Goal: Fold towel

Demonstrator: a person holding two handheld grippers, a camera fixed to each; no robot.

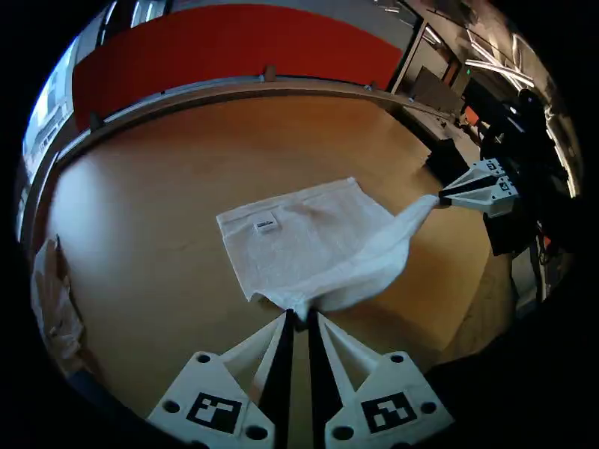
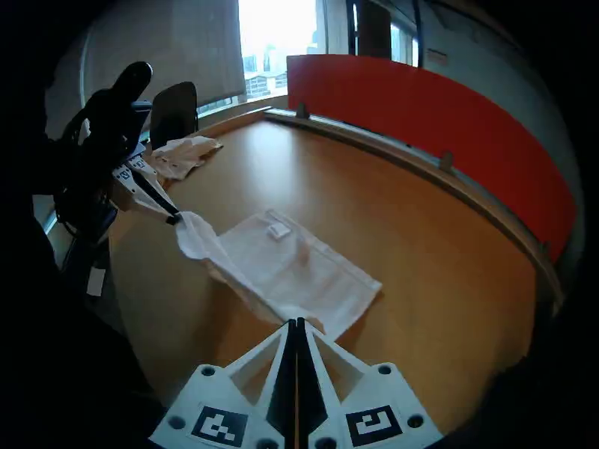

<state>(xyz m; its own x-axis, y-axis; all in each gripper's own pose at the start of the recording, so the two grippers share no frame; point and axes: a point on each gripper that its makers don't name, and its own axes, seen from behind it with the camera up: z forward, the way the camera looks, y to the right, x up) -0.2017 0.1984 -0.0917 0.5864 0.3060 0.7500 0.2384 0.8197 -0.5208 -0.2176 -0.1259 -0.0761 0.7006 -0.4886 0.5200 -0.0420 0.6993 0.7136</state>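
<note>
Left gripper view shows the left gripper, jaws pinched on one near corner of the white towel, and the right gripper clamping the other, the raised edge strung between them, the rest lying flat on the surface ahead.

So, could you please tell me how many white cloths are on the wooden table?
2. A white terry towel lies centrally, two near corners pinched by the left gripper and right gripper. A crumpled white cloth sits apart at the edge of the wooden table.
</note>
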